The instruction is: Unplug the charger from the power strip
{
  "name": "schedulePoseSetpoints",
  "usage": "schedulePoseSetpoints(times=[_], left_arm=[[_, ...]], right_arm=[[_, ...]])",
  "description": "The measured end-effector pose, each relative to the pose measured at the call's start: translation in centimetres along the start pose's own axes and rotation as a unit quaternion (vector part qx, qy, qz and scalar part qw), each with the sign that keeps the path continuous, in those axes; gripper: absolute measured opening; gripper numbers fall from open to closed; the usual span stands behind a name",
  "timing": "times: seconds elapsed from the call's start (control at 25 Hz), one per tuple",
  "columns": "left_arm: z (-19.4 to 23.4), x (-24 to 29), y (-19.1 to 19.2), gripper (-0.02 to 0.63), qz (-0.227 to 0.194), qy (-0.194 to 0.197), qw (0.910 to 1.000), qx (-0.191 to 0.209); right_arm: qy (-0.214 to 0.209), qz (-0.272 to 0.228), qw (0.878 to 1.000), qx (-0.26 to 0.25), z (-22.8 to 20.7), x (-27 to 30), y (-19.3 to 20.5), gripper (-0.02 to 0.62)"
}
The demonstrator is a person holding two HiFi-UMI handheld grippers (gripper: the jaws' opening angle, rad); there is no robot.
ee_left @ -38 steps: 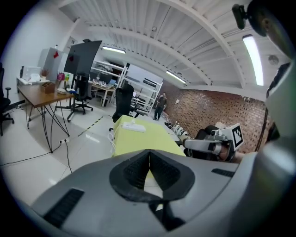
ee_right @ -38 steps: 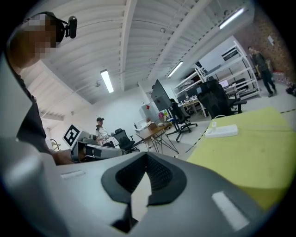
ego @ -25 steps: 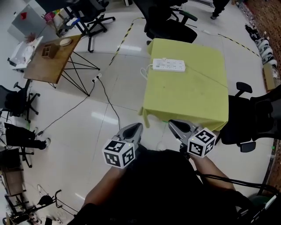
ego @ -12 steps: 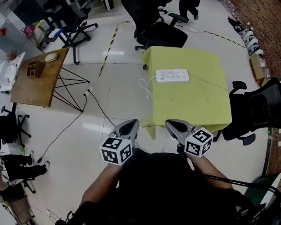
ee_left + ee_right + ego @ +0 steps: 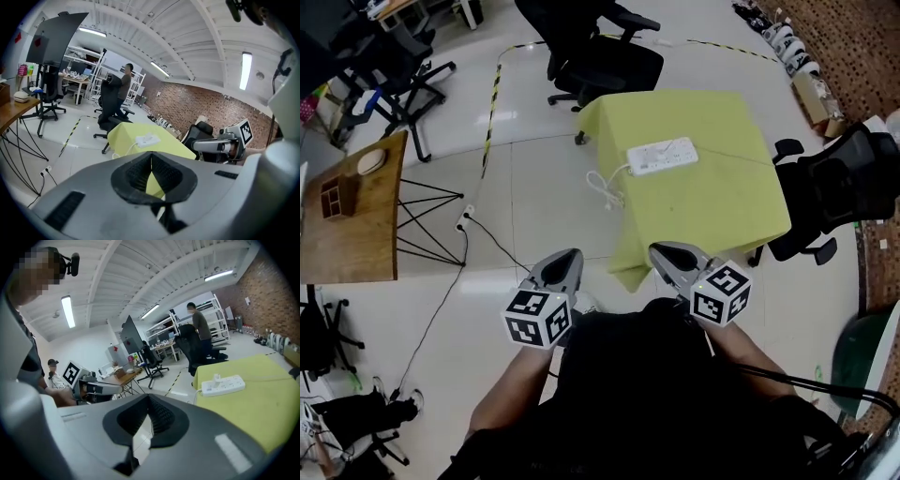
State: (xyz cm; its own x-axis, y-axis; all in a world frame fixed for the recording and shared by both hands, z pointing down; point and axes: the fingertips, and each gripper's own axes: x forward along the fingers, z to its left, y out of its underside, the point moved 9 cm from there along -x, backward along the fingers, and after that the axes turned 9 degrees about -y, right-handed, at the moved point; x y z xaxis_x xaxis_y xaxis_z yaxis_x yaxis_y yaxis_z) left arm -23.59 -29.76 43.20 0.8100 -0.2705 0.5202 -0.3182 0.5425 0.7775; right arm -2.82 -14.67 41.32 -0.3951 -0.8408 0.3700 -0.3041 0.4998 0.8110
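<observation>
Head view: a square tabletop (image 5: 712, 202) under a yellow-green cloth stands on a pale tiled floor. A white power strip (image 5: 662, 156) lies on its far left part, and its white cable (image 5: 605, 186) loops over the left edge. The left gripper (image 5: 568, 255) and right gripper (image 5: 662, 249) are held side by side near the person's body, short of the tabletop's near left corner. Both are well apart from the power strip and point roughly toward it.

Left gripper view: the left gripper (image 5: 151, 160) has its jaws closed together with nothing between them. The power strip (image 5: 147, 139) shows just above the jaw tips in the picture, far off on the yellow cloth.

Right gripper view: the right gripper (image 5: 149, 405) also has its jaws pressed together and empty. The power strip (image 5: 223, 384) lies far ahead and to the right of the jaws. A small white charger (image 5: 216, 378) stands plugged in upright near its left end.
</observation>
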Motion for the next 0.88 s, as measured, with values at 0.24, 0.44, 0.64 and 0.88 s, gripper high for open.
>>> schedulePoseSetpoints(times=[0.24, 0.44, 0.64, 0.88], left_arm=[[2.0, 1.6, -1.6, 0.008, 0.006, 0.023, 0.9997, 0.001], [1.7, 4.3, -3.2, 0.008, 0.016, 0.035, 0.9992, 0.008], [0.4, 5.2, -6.2, 0.008, 0.016, 0.040, 0.9980, 0.046], [1.4, 7.1, -8.5, 0.008, 0.029, 0.002, 0.9973, 0.068]], right_arm=[[0.040, 0.001, 0.999, 0.014, -0.5, 0.6, -1.2, 0.003], [0.057, -0.010, 0.998, 0.000, -2.0, 0.6, -2.4, 0.003], [0.081, -0.015, 0.996, 0.021, -6.7, 1.4, -2.0, 0.003], [0.115, -0.027, 0.992, 0.044, -13.8, 3.0, -2.8, 0.004]])
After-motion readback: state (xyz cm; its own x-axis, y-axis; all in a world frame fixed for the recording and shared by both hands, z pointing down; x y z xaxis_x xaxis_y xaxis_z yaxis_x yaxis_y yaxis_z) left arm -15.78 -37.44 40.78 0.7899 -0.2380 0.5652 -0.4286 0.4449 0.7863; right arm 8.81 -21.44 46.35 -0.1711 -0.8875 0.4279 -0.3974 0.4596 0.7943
